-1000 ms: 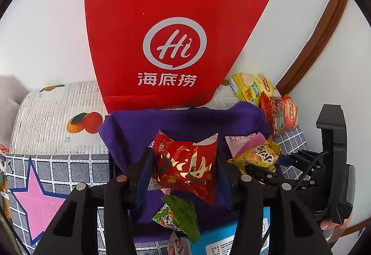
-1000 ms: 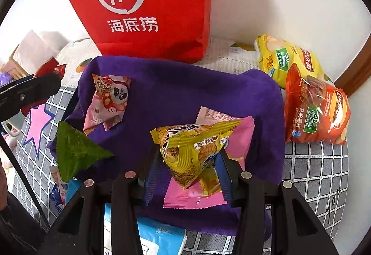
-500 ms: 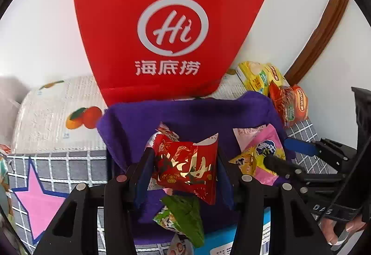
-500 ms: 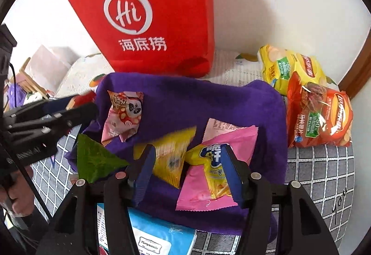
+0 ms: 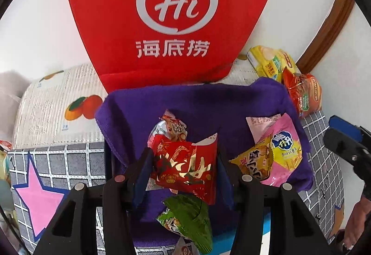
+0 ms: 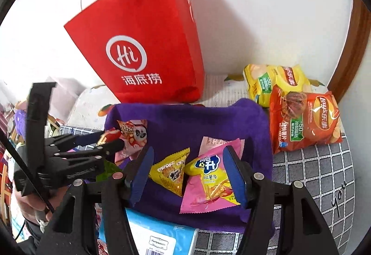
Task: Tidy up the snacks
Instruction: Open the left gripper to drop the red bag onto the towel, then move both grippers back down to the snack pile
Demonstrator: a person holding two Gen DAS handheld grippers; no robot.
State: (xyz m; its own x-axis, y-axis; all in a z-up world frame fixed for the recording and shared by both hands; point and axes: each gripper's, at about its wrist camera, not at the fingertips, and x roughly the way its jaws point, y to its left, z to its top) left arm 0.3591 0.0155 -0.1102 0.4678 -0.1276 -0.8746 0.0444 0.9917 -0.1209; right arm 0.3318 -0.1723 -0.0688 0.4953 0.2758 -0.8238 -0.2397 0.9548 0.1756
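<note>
My left gripper (image 5: 183, 162) is shut on a red snack packet (image 5: 185, 166) and holds it above the purple cloth (image 5: 208, 104). A green packet (image 5: 187, 215) and a panda packet (image 5: 172, 125) lie under it. My right gripper (image 6: 187, 173) is open and empty, raised over a yellow triangular packet (image 6: 171, 171) and a pink-and-yellow packet (image 6: 211, 176) that lie on the cloth (image 6: 185, 120). The left gripper also shows in the right wrist view (image 6: 111, 141). A red paper bag (image 5: 174, 16) stands upright behind the cloth; it also shows in the right wrist view (image 6: 139, 46).
A yellow chip bag (image 6: 273, 81) and an orange chip bag (image 6: 303, 120) lie at the right by the wall. A blue pack (image 6: 160, 234) lies at the cloth's near edge. A wooden door frame (image 6: 354, 46) is at the far right. The table has a grid-pattern cover (image 6: 308, 185).
My right gripper opened and let go of the yellow packet, which now lies on the cloth, then rose and drew back. My left gripper moved toward the red bag with the red packet.
</note>
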